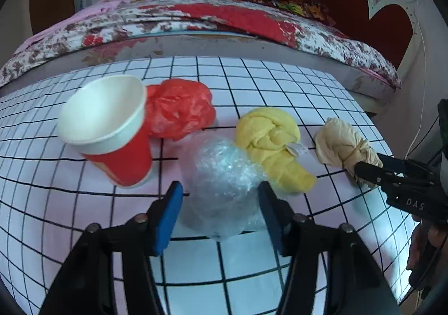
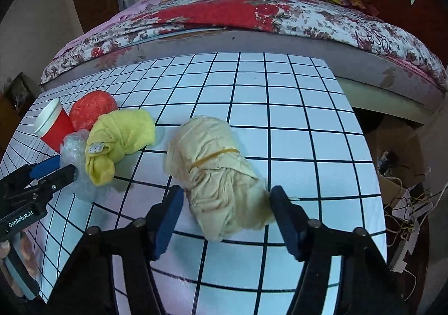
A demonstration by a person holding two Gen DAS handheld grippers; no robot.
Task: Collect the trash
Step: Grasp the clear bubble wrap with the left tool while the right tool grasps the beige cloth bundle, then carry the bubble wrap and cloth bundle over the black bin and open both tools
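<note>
Both tools are at the grabbing step: left tool (image 1: pixel 221 197) half-open around the plastic wad (image 1: pixel 221 175), right tool (image 2: pixel 226 203) half-open astride the beige bundle (image 2: pixel 215 172) mid-tabletop (image 2: pixel 294 119), squeeze next.

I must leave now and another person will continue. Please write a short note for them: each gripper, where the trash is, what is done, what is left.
Left gripper: fingers on both sides of the bubble wrap ball, not clearly pressing yet.
Right gripper: fingers around the beige bundle, small gaps remain.
On the grid table: red cup, red bag, yellow cloth.
Done: nothing collected.
Left: close, lift, then gather the rest.
</note>
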